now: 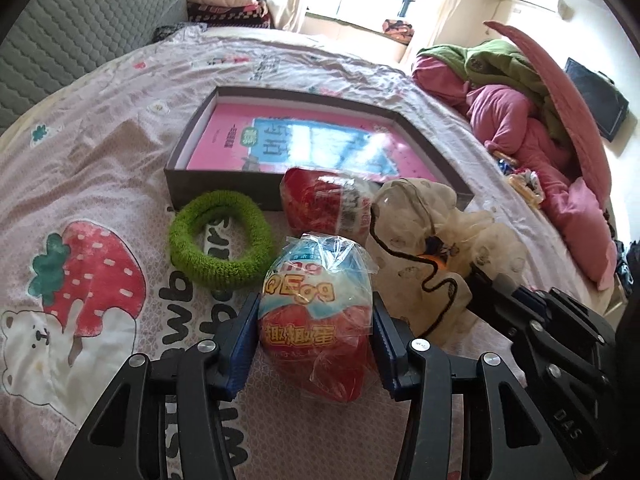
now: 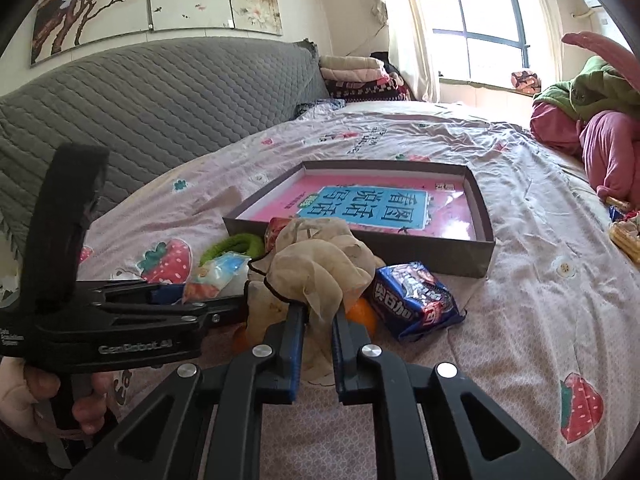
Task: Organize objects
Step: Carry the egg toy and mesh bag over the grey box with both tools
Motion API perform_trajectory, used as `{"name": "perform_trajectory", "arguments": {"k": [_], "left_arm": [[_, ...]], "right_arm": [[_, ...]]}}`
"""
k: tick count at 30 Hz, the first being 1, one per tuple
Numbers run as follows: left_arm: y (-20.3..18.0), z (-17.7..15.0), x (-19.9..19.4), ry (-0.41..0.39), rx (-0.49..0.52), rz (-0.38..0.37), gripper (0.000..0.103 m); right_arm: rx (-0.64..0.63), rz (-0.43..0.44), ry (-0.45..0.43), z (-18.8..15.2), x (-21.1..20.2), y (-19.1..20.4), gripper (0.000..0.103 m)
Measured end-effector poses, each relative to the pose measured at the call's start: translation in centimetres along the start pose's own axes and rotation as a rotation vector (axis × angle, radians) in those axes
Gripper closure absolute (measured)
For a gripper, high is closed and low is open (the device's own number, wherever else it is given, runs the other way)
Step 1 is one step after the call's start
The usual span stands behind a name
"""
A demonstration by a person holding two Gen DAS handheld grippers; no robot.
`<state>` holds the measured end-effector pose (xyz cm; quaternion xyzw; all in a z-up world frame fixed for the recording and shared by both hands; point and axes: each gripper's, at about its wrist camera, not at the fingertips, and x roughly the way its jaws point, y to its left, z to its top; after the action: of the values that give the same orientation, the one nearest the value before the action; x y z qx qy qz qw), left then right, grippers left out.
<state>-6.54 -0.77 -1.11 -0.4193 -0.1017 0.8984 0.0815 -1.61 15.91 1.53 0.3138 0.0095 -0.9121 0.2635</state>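
Observation:
A plastic-wrapped toy egg (image 1: 316,300), blue on top and red below, lies on the bedsheet between the pads of my left gripper (image 1: 316,320), which press on its wrapper from both sides. In the right wrist view the left gripper (image 2: 192,300) comes in from the left with the egg (image 2: 216,276) at its tips. My right gripper (image 2: 319,316) is shut on a crumpled beige mesh pouch (image 2: 320,260) with a black drawstring. That pouch (image 1: 424,232) lies just right of the egg. A green fuzzy hair ring (image 1: 220,236) and a red packet (image 1: 320,204) lie in front of the grey box (image 1: 224,192).
The shallow grey box holds a pink book (image 2: 380,204). A blue snack packet (image 2: 412,300) and an orange item (image 2: 362,314) lie beside the pouch. Pink and green bedding (image 1: 512,120) is piled at the right. A grey quilted headboard (image 2: 160,100) runs along the left.

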Motion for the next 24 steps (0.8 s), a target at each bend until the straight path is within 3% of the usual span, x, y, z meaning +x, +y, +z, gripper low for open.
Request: {"name": "perform_trajectory", "arguments": {"k": [8,24], "left_arm": [[-0.5,0.3,-1.8,-0.069,0.032,0.024,0.051],[-0.9,0.7,-2.2,-0.105,0.077,0.067,0.051]], "right_arm": [[0.009,-0.008,-0.040,0.2,-0.8,-0.3,0.090],[0.009,-0.044,-0.090,1.0,-1.7,-0.8,0.090]]}}
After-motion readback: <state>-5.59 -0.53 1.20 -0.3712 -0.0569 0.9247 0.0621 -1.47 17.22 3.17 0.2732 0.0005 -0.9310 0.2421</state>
